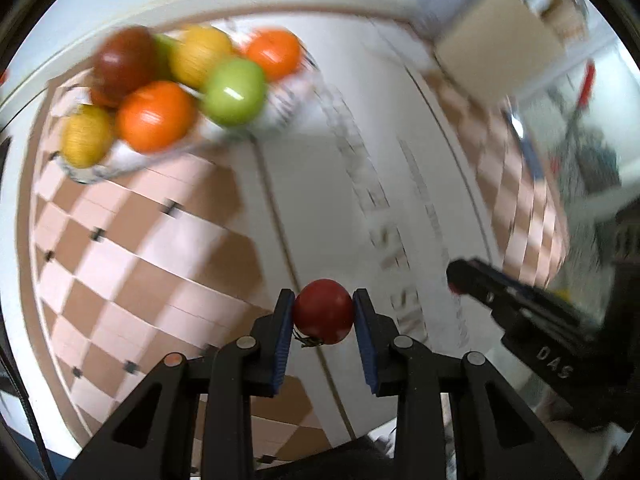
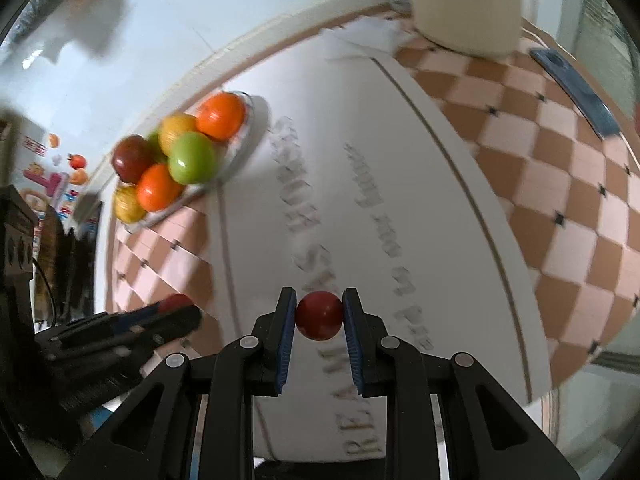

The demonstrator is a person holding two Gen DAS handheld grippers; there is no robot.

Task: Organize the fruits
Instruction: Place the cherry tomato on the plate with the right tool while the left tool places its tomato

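Note:
My left gripper (image 1: 324, 310) is shut on a small red fruit with a stem (image 1: 323, 312) and holds it above the table. My right gripper (image 2: 319, 314) is shut on another small red fruit (image 2: 319, 315). A clear glass bowl (image 1: 280, 110) at the far left holds a pile of fruit: oranges (image 1: 154, 116), a green apple (image 1: 234, 92), yellow fruits (image 1: 86, 136) and a dark red apple (image 1: 124, 60). The bowl also shows in the right wrist view (image 2: 240, 148). The right gripper appears at the right of the left wrist view (image 1: 456, 276); the left gripper appears at the lower left of the right wrist view (image 2: 180, 312).
The table has a checkered orange and pink cloth (image 1: 132, 248) with a white lettered runner (image 2: 360, 220) down the middle. A cream container (image 2: 468, 4) stands at the far end. A blue flat object (image 2: 572, 92) lies near the right edge.

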